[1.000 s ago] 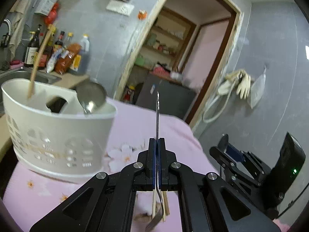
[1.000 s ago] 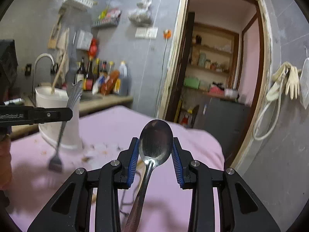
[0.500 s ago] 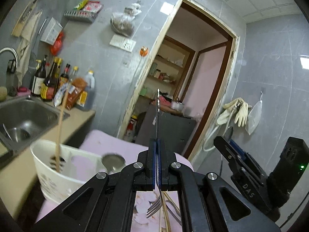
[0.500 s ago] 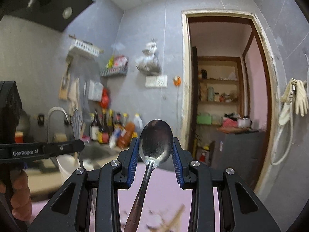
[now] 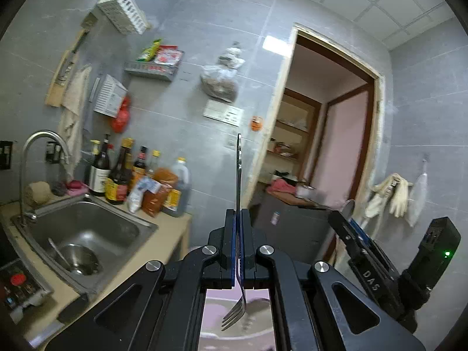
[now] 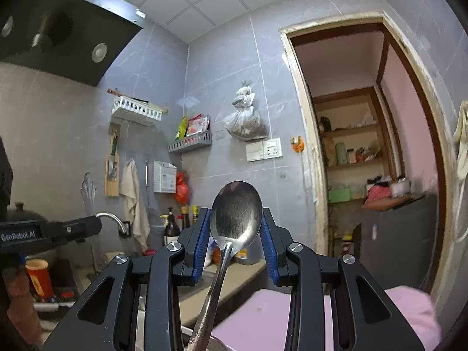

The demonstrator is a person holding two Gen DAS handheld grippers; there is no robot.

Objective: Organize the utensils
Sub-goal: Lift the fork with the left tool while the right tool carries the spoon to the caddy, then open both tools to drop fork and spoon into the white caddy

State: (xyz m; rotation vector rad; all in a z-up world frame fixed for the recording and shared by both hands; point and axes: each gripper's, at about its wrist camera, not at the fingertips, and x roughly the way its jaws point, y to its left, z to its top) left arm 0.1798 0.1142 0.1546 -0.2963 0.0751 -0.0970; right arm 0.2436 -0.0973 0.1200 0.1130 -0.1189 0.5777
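My left gripper [image 5: 238, 219] is shut on a metal fork [image 5: 239, 169], held edge-on: the handle sticks up past the fingertips and the tines [image 5: 234, 317] hang below, over a pale rim that is mostly hidden. My right gripper [image 6: 236, 219] is shut on a metal spoon [image 6: 236, 215], its bowl between the blue pads and its handle running down toward the camera. In the right wrist view the left gripper [image 6: 87, 228] shows at the left with the fork handle [image 6: 88, 193] standing up. In the left wrist view the right gripper [image 5: 351, 228] shows at the right.
A steel sink [image 5: 84, 239] with a tap [image 5: 38, 152] lies at the left, with several bottles [image 5: 122, 172] on the counter behind it. A doorway [image 5: 321, 161] opens at the right. A pink cloth [image 6: 272, 310] covers the table below. A range hood [image 6: 58, 29] hangs at upper left.
Both grippers have risen and tilted upward with their utensils; the white caddy and pink table have dropped out of the left view, and the sink and walls now fill it.
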